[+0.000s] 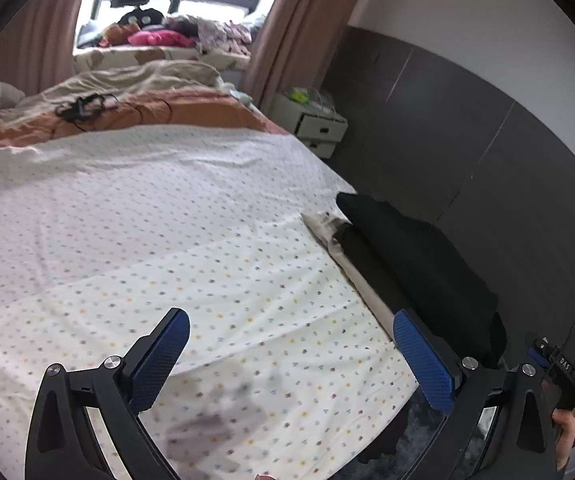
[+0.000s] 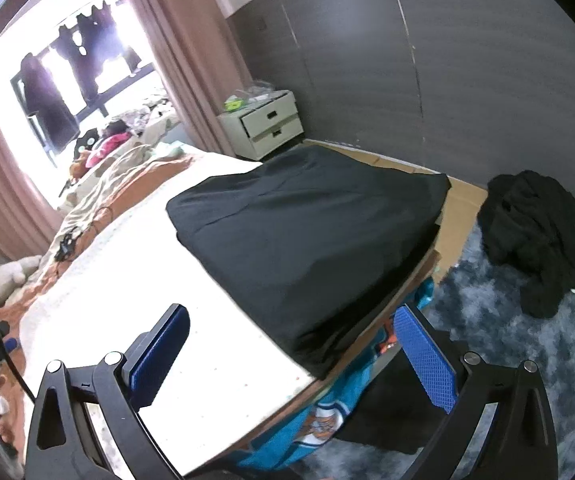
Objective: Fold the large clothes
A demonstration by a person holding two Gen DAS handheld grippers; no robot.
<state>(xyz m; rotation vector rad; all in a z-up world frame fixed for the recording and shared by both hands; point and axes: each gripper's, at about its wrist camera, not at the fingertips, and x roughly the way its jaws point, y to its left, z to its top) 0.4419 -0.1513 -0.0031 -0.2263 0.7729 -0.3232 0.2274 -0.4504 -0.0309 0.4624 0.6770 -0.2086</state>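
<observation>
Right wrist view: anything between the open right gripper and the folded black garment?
No. Only bare white sheet lies between the right gripper and the folded black garment there.

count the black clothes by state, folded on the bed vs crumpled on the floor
Folded black garment on the bed: 1
Crumpled black garment on the floor rug: 1
Total: 2
</observation>
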